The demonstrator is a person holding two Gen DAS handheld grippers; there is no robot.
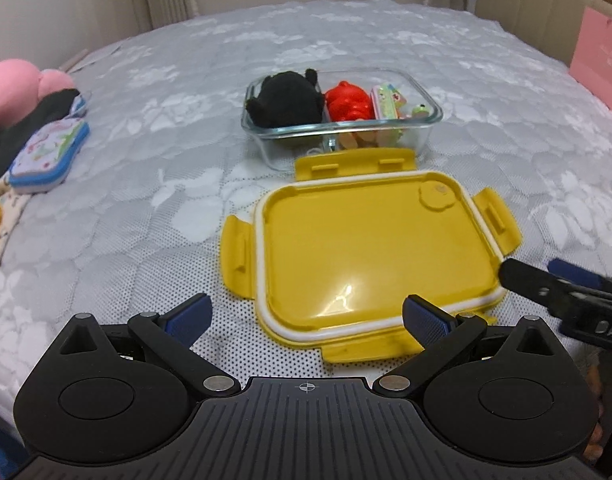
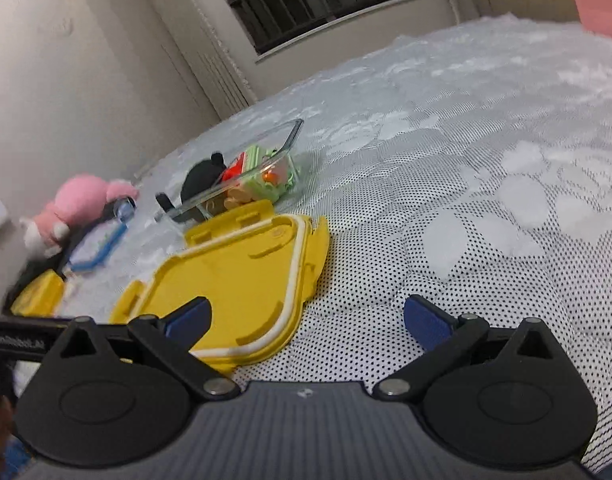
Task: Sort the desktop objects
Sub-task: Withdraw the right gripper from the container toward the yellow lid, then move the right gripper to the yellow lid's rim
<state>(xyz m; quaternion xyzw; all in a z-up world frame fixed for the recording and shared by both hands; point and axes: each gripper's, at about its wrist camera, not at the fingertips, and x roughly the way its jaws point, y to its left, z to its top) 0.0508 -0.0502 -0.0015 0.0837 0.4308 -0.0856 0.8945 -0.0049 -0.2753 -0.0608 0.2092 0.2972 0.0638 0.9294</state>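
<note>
Close to both cameras, the left gripper [image 1: 306,316] and the right gripper [image 2: 306,316] hang low over the spotted bed cover [image 1: 146,240] with their jaws spread wide and nothing in them, one at each side of the yellow lid [image 1: 373,256], which lies flat with its inside facing up. Just past the lid sits the glass box [image 1: 429,120], open on top, with a black plush toy [image 1: 286,100], a red toy [image 1: 347,104] and some small bits inside. The toys look packed, so this could be the lid step, and closing would need a firm hold on the lid's edges, but the lid may just have come off, so I cannot tell which.
</note>
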